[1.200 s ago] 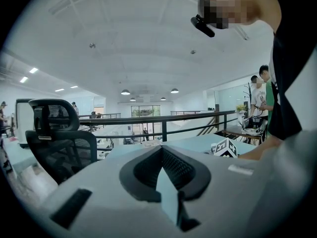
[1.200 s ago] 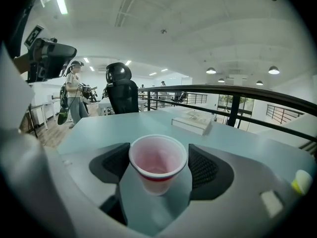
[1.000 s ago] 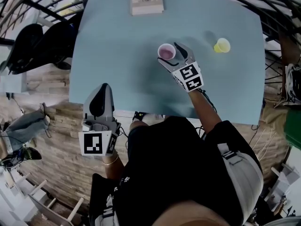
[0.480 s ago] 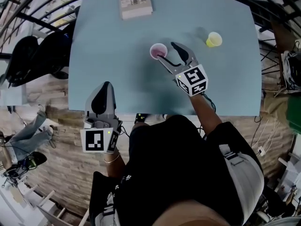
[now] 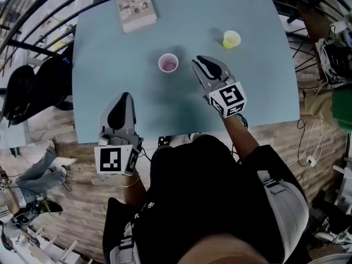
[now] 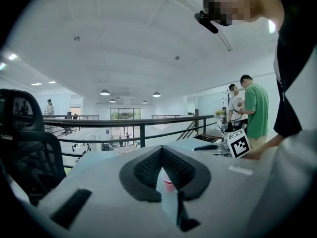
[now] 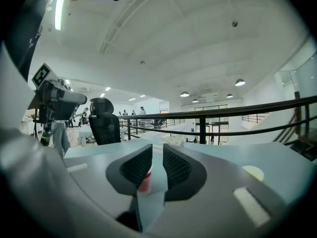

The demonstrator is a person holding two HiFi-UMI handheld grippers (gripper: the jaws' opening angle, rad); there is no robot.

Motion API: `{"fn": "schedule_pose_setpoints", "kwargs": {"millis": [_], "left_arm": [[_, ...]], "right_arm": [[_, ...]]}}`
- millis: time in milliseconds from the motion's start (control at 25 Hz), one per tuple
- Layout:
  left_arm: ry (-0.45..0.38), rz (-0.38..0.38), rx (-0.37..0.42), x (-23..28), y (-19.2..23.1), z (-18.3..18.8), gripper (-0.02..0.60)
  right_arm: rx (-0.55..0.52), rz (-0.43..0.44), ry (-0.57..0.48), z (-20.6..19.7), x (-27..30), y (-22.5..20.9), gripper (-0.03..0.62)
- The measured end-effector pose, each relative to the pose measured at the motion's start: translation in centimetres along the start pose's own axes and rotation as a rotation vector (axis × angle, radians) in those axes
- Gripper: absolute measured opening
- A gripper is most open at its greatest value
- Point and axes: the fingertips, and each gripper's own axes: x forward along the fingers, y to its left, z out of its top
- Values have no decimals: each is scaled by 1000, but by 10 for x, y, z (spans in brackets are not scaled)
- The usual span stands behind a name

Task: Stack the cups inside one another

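The worktop (image 5: 264, 87) is mostly bare: just the pink cup (image 5: 168, 63) mid-frame, yellow cup (image 5: 231, 38) upper right, book (image 5: 136, 9) upper left.

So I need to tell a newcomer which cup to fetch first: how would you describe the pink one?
Start at the light blue table. A book lies at its far left corner and a yellow cup stands toward the far right; nearer the middle stands the pink cup. Its colour alone sets it apart: the other cup is yellow.

Black top (image 5: 203, 197), pale strap (image 5: 291, 202) over one shoulder, thin bracelet (image 5: 131, 187). Grey left gripper (image 5: 124, 96) and right gripper (image 5: 199, 60), black pads, black-and-white marker cubes (image 5: 114, 159).
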Motion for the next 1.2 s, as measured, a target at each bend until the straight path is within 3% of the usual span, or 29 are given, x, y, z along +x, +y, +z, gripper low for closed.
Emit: {"fn": "schedule_pose_setpoints", "kwargs": {"millis": [240, 720, 960, 1200], "left_arm": [[-16, -112, 13, 30, -27, 5, -15], [-39, -324, 43, 80, -102, 17, -15], [-27, -370, 57, 98, -125, 19, -15], [-31, -356, 54, 113, -132, 23, -14]], "right_arm": [[10, -126, -19, 2, -39, -31, 10], [37, -347, -30, -1, -132, -95, 9], [45, -400, -41, 2, -156, -120, 9], [46, -392, -41, 1, -153, -142, 11]]}}
